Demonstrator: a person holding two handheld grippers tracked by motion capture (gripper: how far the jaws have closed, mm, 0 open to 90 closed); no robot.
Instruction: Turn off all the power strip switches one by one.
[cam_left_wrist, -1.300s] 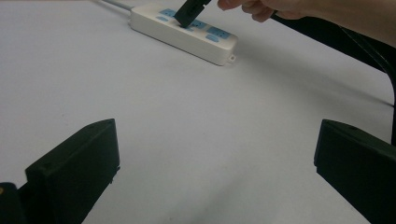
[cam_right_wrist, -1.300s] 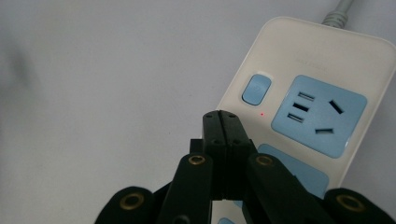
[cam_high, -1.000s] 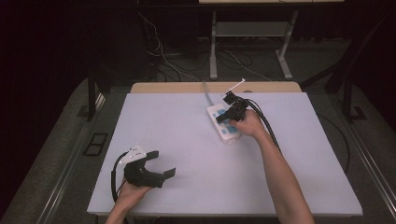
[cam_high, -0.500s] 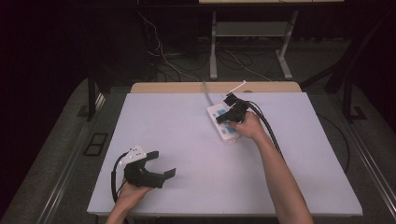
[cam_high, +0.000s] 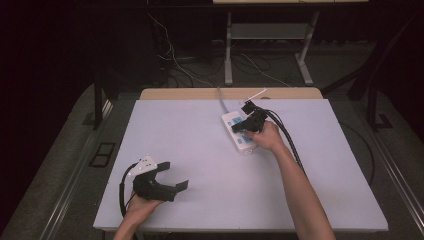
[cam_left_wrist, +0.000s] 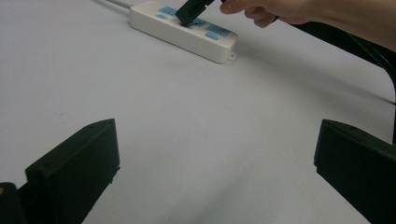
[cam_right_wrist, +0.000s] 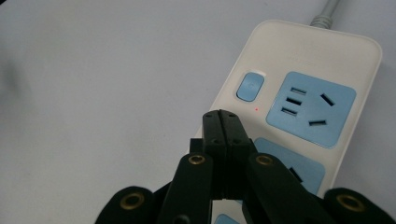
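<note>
Power strip switch sits just ahead-left of right gripper, jaws clenched empty; left gripper released, far off.

You have no readable text, brand, number or label anywhere. Power strip carries faint embossed marking on white casing near cord end, too blurred to make out in right gripper view. Blue switch button bears faint symbol, illegible. Small red dot sits on casing just below that button, a light or mark, cannot tell which. In high view and left gripper view, strip too small for lettering.
</note>
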